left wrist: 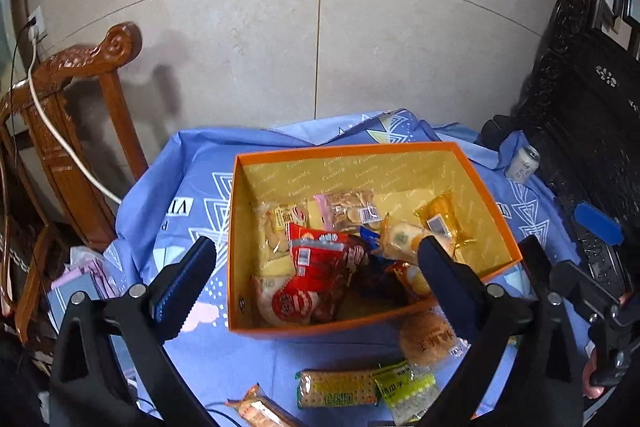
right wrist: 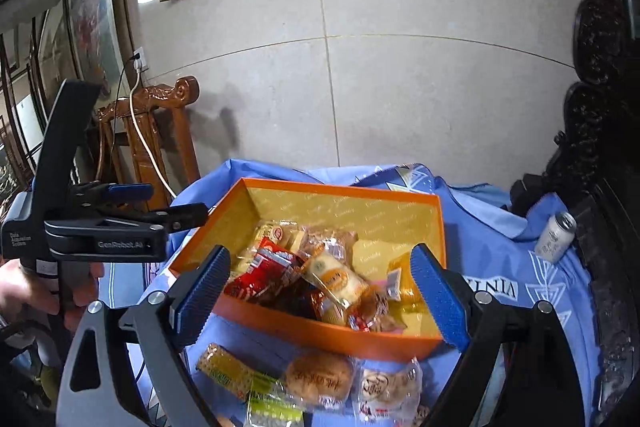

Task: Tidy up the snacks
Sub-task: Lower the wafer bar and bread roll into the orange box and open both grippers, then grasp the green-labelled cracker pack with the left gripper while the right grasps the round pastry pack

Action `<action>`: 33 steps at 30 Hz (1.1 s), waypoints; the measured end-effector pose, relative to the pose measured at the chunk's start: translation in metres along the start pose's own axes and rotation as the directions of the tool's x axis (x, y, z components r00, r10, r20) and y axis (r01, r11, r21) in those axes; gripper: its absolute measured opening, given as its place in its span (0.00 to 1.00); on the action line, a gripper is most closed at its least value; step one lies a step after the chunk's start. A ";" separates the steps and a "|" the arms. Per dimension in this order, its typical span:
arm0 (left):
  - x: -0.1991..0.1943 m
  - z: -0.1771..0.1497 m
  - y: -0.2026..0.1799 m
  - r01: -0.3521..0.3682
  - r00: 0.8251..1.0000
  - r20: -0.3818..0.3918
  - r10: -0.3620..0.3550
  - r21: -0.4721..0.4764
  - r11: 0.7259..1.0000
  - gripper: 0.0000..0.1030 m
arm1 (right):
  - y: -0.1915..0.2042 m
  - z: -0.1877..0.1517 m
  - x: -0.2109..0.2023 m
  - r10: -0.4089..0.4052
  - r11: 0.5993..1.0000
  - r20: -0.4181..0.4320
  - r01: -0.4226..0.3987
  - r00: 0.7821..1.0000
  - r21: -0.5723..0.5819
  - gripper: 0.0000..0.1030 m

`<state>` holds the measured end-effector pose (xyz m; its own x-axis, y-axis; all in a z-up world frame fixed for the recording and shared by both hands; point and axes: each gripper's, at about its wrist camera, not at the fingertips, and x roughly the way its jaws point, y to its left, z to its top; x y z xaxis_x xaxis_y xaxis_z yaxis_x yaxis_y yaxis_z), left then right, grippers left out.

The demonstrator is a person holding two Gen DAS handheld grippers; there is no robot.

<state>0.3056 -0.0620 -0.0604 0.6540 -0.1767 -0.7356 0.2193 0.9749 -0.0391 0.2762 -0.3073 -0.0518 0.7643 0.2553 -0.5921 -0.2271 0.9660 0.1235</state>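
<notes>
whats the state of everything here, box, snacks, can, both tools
orange box: open, no lid, partly filled with snacks
red snack pack: inside the box, on top of the pile
round bun: sealed, outside the box on the cloth
cracker pack: sealed, outside, lying flat
green seed pack: outside, overlapping the cracker pack
can: upright on the cloth
left tool: open, empty
right tool: open, empty
</notes>
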 end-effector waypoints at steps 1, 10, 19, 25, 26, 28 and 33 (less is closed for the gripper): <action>-0.002 -0.007 0.002 0.003 1.000 0.000 -0.003 -0.014 1.000 0.96 | -0.003 -0.006 -0.003 -0.006 1.000 -0.004 0.006 1.000 0.013 0.89; 0.005 -0.074 0.019 0.021 0.995 -0.096 -0.027 -0.059 0.998 0.96 | -0.017 -0.074 -0.002 -0.009 0.998 -0.133 0.017 0.991 0.062 0.89; 0.011 -0.114 0.025 0.016 0.989 -0.148 -0.019 -0.021 1.000 0.96 | 0.005 -0.106 0.059 0.051 0.996 -0.276 -0.029 0.960 0.082 0.89; 0.016 -0.124 0.037 0.001 0.983 -0.184 -0.008 -0.038 0.999 0.96 | 0.010 -0.115 0.104 0.039 0.996 -0.366 -0.007 0.930 0.087 0.89; 0.016 -0.124 0.039 -0.001 0.982 -0.187 -0.007 -0.042 0.999 0.96 | 0.010 -0.117 0.110 0.032 0.996 -0.381 0.001 0.924 0.084 0.89; 0.017 -0.126 0.042 -0.008 0.981 -0.196 -0.002 -0.047 0.999 0.96 | 0.010 -0.121 0.119 0.018 0.997 -0.405 0.016 0.914 0.082 0.89; 0.023 -0.131 0.048 -0.020 0.977 -0.215 0.006 -0.060 0.998 0.96 | 0.003 -0.129 0.135 0.009 0.993 -0.448 0.043 0.894 0.107 0.89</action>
<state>0.2364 -0.0019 -0.1675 0.4847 -0.1373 -0.8638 0.1625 0.9845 -0.0653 0.3011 -0.2753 -0.2336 0.4105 0.2190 -0.8852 -0.1281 0.9749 0.1818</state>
